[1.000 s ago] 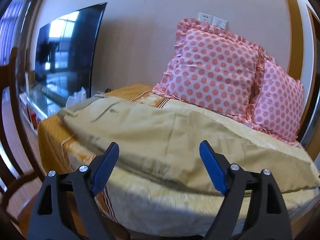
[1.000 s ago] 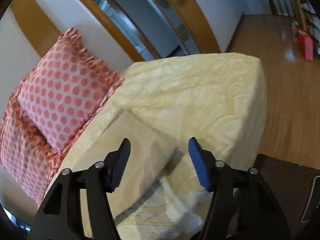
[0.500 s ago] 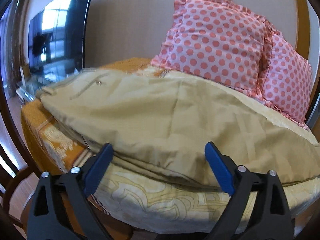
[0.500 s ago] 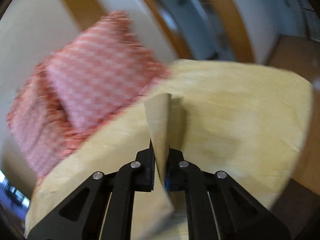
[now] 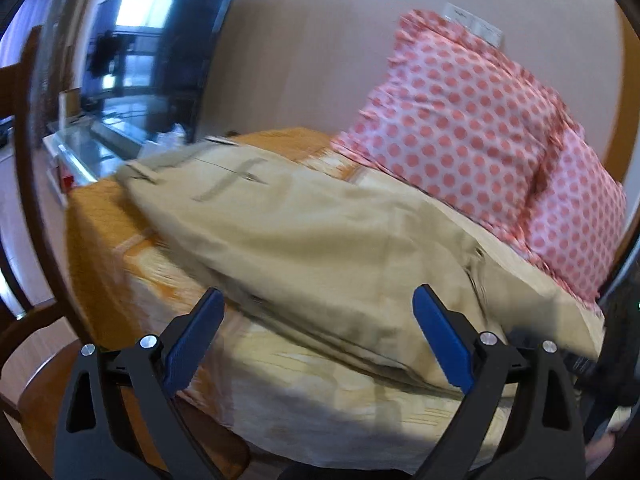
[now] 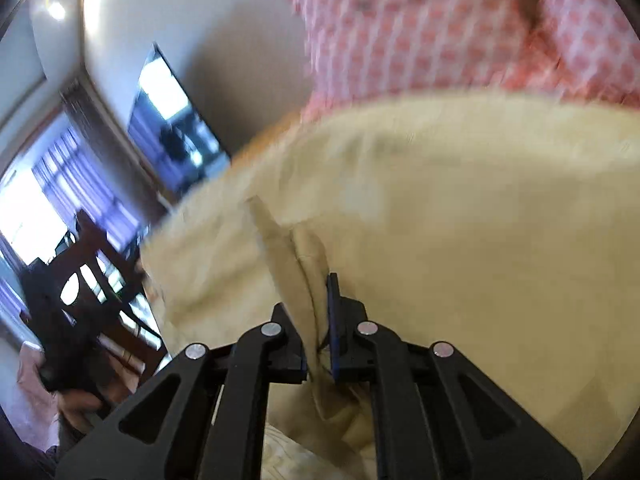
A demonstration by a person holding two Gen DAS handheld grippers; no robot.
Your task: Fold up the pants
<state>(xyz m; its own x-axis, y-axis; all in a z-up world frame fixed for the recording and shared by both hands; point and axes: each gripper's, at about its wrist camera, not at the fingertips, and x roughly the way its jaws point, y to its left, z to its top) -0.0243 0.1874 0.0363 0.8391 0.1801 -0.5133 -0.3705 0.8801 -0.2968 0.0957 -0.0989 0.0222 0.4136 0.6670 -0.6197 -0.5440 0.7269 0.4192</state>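
Observation:
Beige pants [image 5: 304,236] lie across the bed, waistband at the far left near the TV. My left gripper [image 5: 320,344] is open and empty, just in front of the near edge of the pants. My right gripper [image 6: 318,320] is shut on a pinched fold of the pant leg end [image 6: 304,252] and holds it lifted over the rest of the pants. The right gripper also shows dimly at the right edge of the left wrist view [image 5: 616,344].
Two pink polka-dot pillows [image 5: 472,120] lean on the wall behind the pants. The bed has a yellow patterned cover [image 5: 320,384] with an orange part at the left [image 5: 104,216]. A TV [image 5: 160,52] stands at the left, a dark wooden chair [image 6: 80,280] beside it.
My right gripper, shut on the leg end, has swung left and carried the fabric over the pants. My left gripper has drawn back a little and stays open.

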